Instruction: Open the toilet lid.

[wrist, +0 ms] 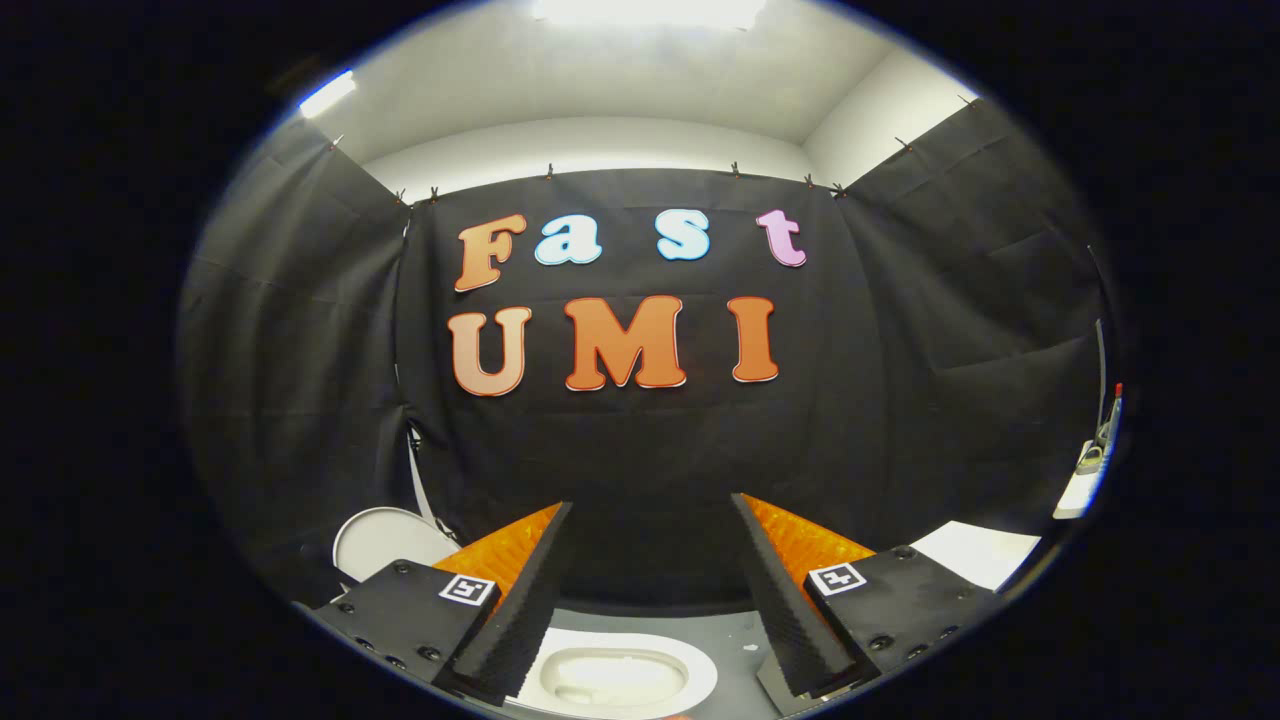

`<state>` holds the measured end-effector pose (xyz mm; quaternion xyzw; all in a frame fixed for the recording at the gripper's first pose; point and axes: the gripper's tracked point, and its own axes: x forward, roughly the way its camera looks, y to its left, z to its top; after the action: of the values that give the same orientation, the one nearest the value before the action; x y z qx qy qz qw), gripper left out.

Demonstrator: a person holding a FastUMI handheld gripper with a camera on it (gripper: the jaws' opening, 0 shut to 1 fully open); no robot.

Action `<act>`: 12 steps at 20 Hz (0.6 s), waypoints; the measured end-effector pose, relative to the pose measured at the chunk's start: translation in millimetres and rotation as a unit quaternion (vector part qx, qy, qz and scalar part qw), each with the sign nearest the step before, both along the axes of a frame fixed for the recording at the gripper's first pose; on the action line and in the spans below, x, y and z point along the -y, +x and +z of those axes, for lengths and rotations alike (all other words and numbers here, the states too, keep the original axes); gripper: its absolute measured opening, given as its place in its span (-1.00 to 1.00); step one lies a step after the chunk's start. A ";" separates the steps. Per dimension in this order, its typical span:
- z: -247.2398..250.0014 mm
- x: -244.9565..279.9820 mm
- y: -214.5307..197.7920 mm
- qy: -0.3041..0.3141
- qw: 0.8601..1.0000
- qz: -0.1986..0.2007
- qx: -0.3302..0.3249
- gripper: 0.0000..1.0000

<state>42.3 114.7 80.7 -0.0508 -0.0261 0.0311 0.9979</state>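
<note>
While the gripper (650,520) hangs raised with its two ridged black fingers (525,590) spread wide and nothing between them, a miniature white toilet (620,680) sits low beneath and between the fingertips on a grey surface (735,640), its oval bowl showing open and pale inside. Up and away from the toilet, off its left side and partly behind the left finger's black mount, a round white disc (385,540) stands near the black cloth wall (650,450); it may be the toilet lid already swung up, or a separate item, and the view does not settle which. Right of the toilet, past the other finger's mount, a flat white panel (980,555) lies at the foot of the cloth, and farther that way a small white stand with a red-tipped tool (1100,440) leans at the booth's side.

Judged from the exposed bowl, the lid looks raised or nearly so, and the claw appears clear of it. If the lid does need more travel, the sound approach would be to bring the fingers down toward the toilet's front rim, slip one fingertip under the lid's free edge rather than pinch it, and push in an arc about the hinge at the back of the toilet, slowly enough that the light model does not slide or tip on the grey surface.
</note>
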 end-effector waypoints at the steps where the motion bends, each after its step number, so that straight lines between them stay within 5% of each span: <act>1: 7.8 10.3 0.3 -0.002 1.000 -0.009 0.007 0.96; 12: 16.8 36.1 0.0 -0.022 0.999 -0.023 0.025 0.95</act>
<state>42.4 78.6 97.5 -0.0743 -0.0489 0.0077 0.9960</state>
